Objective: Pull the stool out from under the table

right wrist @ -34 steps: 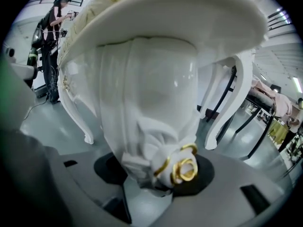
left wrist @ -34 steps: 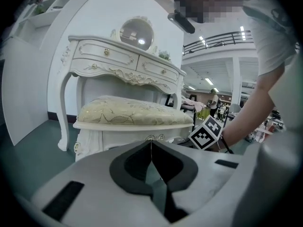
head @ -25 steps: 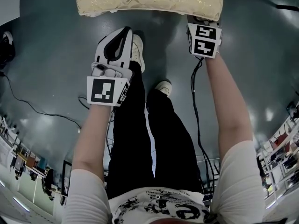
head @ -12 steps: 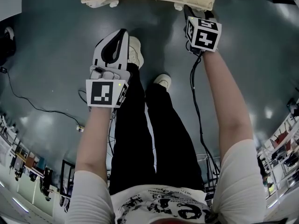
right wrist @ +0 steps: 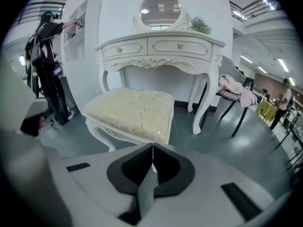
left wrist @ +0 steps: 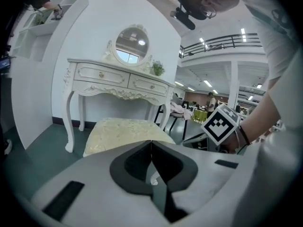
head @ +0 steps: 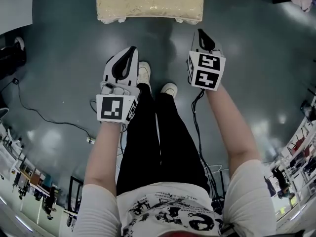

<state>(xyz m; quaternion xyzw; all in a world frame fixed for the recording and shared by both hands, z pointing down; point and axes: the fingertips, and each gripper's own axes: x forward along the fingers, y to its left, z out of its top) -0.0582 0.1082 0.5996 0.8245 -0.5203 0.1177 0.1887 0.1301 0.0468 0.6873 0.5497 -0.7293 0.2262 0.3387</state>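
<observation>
- The stool (head: pixel 148 4) stood on the floor ahead of both jaws, well apart from their tips. In the right gripper view (right wrist: pixel 132 112) it sat in front of the white counter (right wrist: pixel 161 46), not tucked beneath it, so we judged the pull-out largely done.
- The left gripper (head: pixel 132 49) had its jaws pressed together with nothing between them. The right gripper (head: pixel 200 32) was just closing, its tips meeting on nothing.
- We judged the stool fairly light but rigid, with a carved white frame on slender curved legs (right wrist: pixel 102 135) and a soft, padded cream seat on top.
- We reckoned the cushion would give and slip under a pinch. The firmer hold looked to be the hard seat rail just under the padding, on the edge nearest the jaws.
- The grey-green floor (head: pixel 59 58) looked smooth and glossy, so we expected the legs to slide rather than catch.
- A black cable (head: pixel 49 117) lay on the floor behind and to the left of the left jaws, clear of the stool.
- Beyond the jaws, the counter carried an oval mirror (right wrist: pixel 160 7). Off to the right of the right jaws stood a dark chair with pink cloth (right wrist: pixel 232 92), and far to their left a person (right wrist: pixel 47 65) stood at a white shelf.
</observation>
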